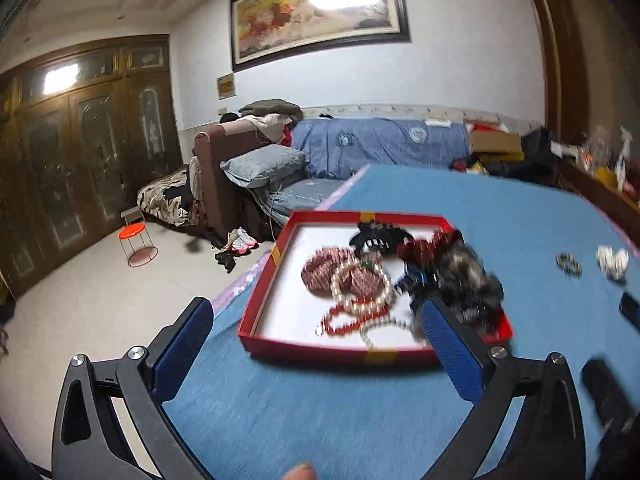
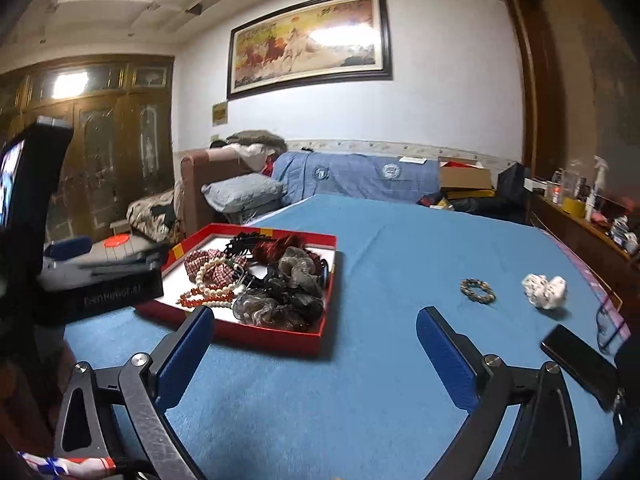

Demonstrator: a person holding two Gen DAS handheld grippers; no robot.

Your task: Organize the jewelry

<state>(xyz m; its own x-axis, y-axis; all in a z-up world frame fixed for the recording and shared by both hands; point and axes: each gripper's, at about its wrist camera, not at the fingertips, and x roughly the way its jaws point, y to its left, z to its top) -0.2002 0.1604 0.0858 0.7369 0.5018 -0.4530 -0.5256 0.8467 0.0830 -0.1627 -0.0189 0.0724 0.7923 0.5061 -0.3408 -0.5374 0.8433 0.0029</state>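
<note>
A red box (image 1: 264,292) (image 2: 276,334) with a white floor sits on the blue table and holds a pearl necklace (image 1: 362,280) (image 2: 210,270), a red bead bracelet (image 1: 340,322), a checked scrunchie (image 1: 324,270), black claw clips (image 1: 378,236) and dark scrunchies (image 2: 280,304). A beaded bracelet (image 2: 477,290) (image 1: 568,264) and a white scrunchie (image 2: 545,289) (image 1: 612,262) lie loose on the table to the right. My left gripper (image 1: 320,328) is open and empty just in front of the box. My right gripper (image 2: 316,332) is open and empty over bare table right of the box.
A black phone (image 2: 580,360) and glasses (image 2: 608,324) lie at the table's right edge. A sofa with a blue cover (image 2: 360,176) stands beyond the table. A cluttered side cabinet (image 2: 580,216) runs along the right. The left gripper's body (image 2: 100,276) shows at the left of the right wrist view.
</note>
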